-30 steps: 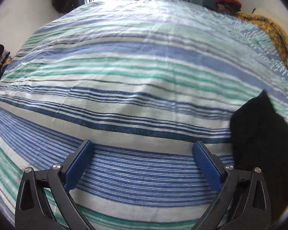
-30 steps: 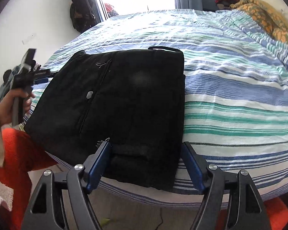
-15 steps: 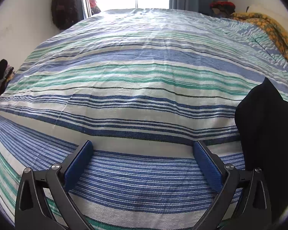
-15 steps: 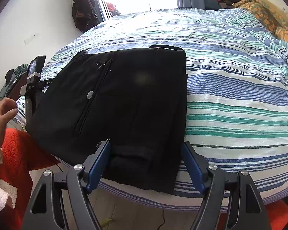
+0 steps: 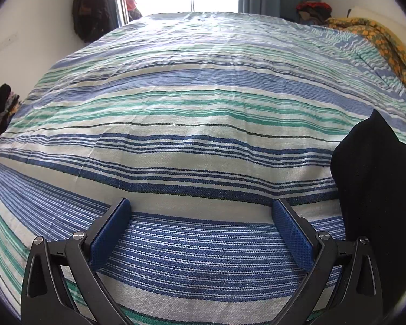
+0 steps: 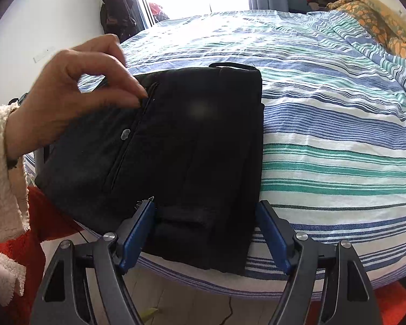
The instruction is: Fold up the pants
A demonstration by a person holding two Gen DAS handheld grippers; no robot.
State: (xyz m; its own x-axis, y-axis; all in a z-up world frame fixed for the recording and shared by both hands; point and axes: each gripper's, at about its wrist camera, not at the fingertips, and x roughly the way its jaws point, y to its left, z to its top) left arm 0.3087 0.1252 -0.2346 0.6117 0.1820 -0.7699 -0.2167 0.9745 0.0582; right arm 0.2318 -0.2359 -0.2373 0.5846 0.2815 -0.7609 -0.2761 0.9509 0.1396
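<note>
At the far left of the right wrist view, a bare hand (image 6: 75, 94) in a cream fleece sleeve (image 6: 0, 168) is being held over the black pants (image 6: 176, 149), thumb and forefinger pinched at the zip line of the pocket. It looks as if a stray edge or bit of lint is being tidied by hand, since fingers are finer than gripper pads for such work. The pants are lying as a compact folded rectangle at the near corner of the bed (image 6: 338, 135), one end hanging slightly past the mattress edge, so the folding is judged nearly or wholly finished.

Further right, the right gripper (image 6: 204, 230) is being held with its jaws standing wide to either side of the near end of the pants. The blue pads do not seem to be pressing the cloth; nothing is being gripped.

In the left wrist view, the left gripper (image 5: 201, 233) is being pointed down at bare striped bedsheet (image 5: 203, 108), jaws spread and empty, seemingly parked aside. Only a dark corner of the pants (image 5: 376, 189) is showing at the right edge, just beside its right finger.
</note>
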